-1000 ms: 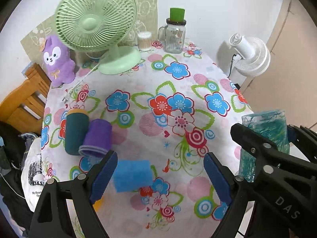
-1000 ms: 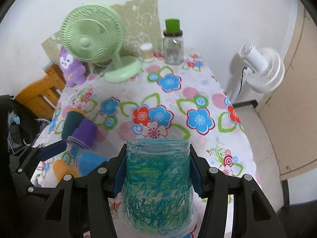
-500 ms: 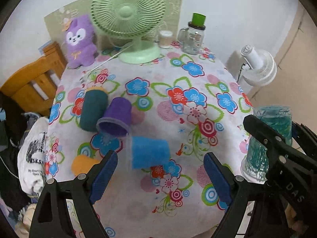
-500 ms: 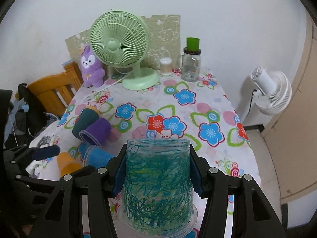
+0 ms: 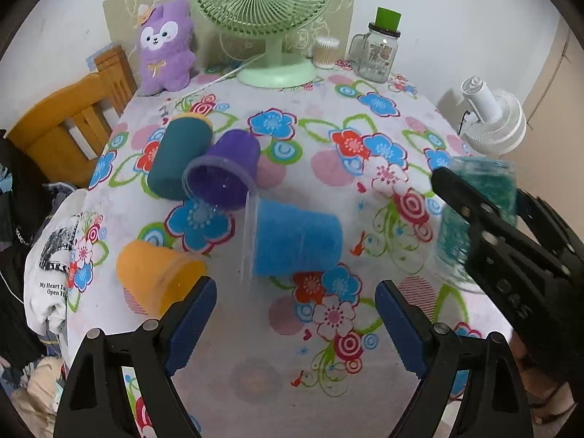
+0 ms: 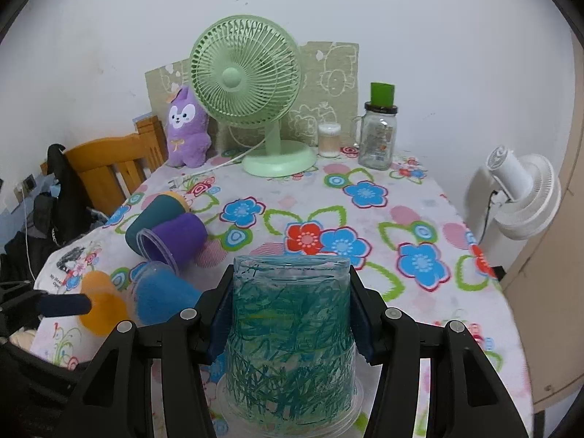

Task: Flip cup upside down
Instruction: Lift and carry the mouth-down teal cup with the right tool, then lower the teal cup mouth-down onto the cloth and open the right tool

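My right gripper (image 6: 290, 314) is shut on a clear cup with teal scribbles (image 6: 290, 343), held upside down with its rim low over the flowered tablecloth (image 6: 419, 292); the cup also shows in the left wrist view (image 5: 474, 215). My left gripper (image 5: 295, 310) is open and empty above the table's near edge. Ahead of it, several cups lie on their sides: blue (image 5: 295, 237), orange (image 5: 153, 277), purple (image 5: 222, 171) and dark teal (image 5: 179, 157).
A green desk fan (image 6: 252, 87), a purple plush toy (image 6: 186, 127), a glass jar with a green lid (image 6: 377, 135) and a small container (image 6: 329, 139) stand at the back. A wooden chair (image 5: 62, 131) is at the left, a white fan (image 6: 522, 193) off the right edge.
Both grippers have pulled back and risen, so more of the table shows. The right gripper still holds the scribbled cup upside down. The lying cups have not moved.
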A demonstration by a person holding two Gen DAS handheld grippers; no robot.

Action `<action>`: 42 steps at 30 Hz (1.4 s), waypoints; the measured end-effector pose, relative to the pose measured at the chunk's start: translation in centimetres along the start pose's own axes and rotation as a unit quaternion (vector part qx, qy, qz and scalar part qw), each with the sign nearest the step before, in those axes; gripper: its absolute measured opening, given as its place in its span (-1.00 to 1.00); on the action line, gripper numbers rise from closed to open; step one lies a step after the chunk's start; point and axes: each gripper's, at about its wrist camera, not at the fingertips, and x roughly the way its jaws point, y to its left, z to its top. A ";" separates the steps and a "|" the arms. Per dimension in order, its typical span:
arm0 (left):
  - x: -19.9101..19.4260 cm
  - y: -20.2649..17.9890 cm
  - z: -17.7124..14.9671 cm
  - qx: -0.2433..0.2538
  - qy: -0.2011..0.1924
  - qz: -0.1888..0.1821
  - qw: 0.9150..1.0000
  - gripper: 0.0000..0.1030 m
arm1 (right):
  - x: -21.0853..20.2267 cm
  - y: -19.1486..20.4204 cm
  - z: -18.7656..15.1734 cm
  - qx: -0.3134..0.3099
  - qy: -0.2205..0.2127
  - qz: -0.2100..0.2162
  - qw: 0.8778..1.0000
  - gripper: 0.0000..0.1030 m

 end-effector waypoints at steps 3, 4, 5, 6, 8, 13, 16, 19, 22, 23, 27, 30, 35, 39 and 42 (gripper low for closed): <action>0.5 0.4 -0.6 -0.002 0.000 0.004 1.000 0.75 | 1.9 0.4 -0.7 0.004 0.002 0.005 1.000 0.12; 0.8 0.5 -0.8 -0.004 0.001 0.008 1.000 0.75 | 2.3 0.5 -0.9 0.006 0.006 0.006 1.000 0.12; 1.0 0.7 -1.0 -0.004 0.003 0.009 1.000 0.75 | 2.9 0.6 -1.2 0.009 0.009 0.006 1.000 0.12; 1.2 0.8 -1.2 -0.005 0.005 0.010 1.000 0.75 | 3.2 0.6 -1.5 0.011 0.012 0.007 1.000 0.12; 1.5 1.0 -1.5 -0.006 0.007 0.011 1.000 0.75 | 4.0 0.8 -2.2 0.012 0.026 0.009 1.000 0.12; 2.6 1.5 -2.0 -0.014 0.017 0.013 1.000 0.75 | 3.7 1.0 -3.8 0.009 0.035 0.012 0.999 0.12; 3.0 1.5 -2.3 -0.016 0.028 0.013 0.999 0.75 | 3.1 1.0 -4.2 0.009 0.045 0.017 0.999 0.14; 3.0 1.4 -2.5 -0.016 0.035 0.012 0.999 0.75 | 2.7 0.6 -4.5 0.023 0.067 0.025 0.997 0.17; 2.8 1.6 -2.6 -0.028 0.046 0.012 0.998 0.75 | 2.9 0.6 -4.5 0.027 0.117 0.027 0.992 0.50; 2.7 1.7 -2.6 -0.033 0.049 0.013 0.998 0.75 | 2.9 0.6 -4.5 0.028 0.133 0.028 0.990 0.51; 1.9 2.2 -2.4 -0.056 0.068 0.005 0.996 0.75 | 1.6 0.1 -3.7 0.052 0.158 0.038 0.985 0.63; 0.4 2.4 -1.8 -0.072 0.079 0.001 0.994 0.77 | 0.4 0.1 -2.5 0.046 0.177 0.038 0.982 0.68; -2.5 2.2 -0.2 -0.076 0.073 0.004 0.994 0.86 | -2.1 0.0 0.6 0.028 0.182 0.031 0.982 0.75; -4.9 1.9 1.2 -0.070 0.053 0.007 0.996 0.93 | -4.0 -0.5 3.2 0.028 0.177 0.022 0.984 0.84; -7.0 1.7 2.4 -0.065 0.029 0.012 0.997 1.00 | -5.2 -0.8 4.8 0.030 0.165 0.022 0.986 0.87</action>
